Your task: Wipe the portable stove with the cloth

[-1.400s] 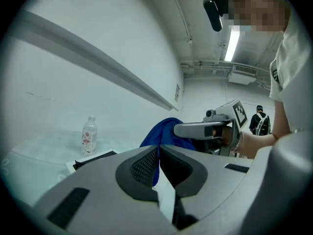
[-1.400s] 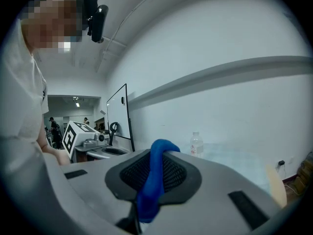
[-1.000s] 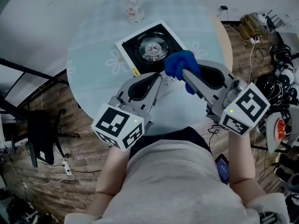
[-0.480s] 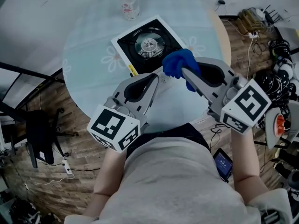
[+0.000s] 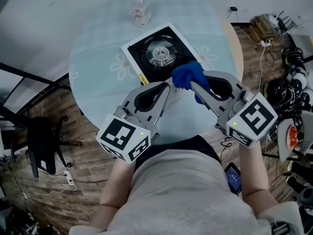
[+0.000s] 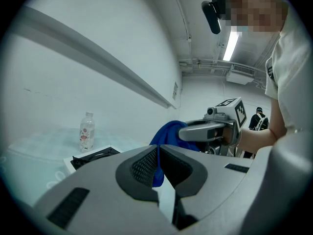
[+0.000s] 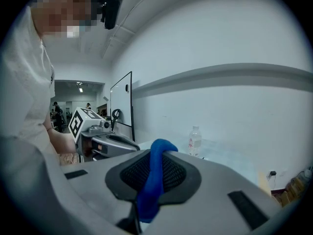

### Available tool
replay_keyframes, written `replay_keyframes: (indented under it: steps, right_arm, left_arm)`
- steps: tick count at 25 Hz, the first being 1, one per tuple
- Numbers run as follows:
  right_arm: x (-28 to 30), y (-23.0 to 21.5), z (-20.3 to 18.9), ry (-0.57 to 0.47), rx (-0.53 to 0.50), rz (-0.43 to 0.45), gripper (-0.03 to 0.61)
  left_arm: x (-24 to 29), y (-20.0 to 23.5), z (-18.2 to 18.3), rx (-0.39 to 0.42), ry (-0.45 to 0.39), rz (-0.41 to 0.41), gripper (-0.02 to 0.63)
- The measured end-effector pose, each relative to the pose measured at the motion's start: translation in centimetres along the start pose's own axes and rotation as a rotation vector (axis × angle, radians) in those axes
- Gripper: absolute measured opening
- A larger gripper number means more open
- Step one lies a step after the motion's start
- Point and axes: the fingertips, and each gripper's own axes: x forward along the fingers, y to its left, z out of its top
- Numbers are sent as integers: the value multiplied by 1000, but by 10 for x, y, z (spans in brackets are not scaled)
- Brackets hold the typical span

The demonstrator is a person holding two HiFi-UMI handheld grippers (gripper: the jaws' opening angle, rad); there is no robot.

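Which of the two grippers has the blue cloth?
The right gripper, jaws shut on the blue cloth; the left gripper has its jaws together on nothing.

Head view steeply down over portable stove [image 5: 161,50], gripper views low, close along their jaws, all sharing the bottle [image 5: 140,12]
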Motion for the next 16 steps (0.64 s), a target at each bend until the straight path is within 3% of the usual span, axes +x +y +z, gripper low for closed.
replay_keyframes:
  steps: [16]
  right_arm:
    - [9, 9, -10, -16, 64, -6, 54]
  left_arm:
    - [-7, 4, -4, -15, 6, 23, 26]
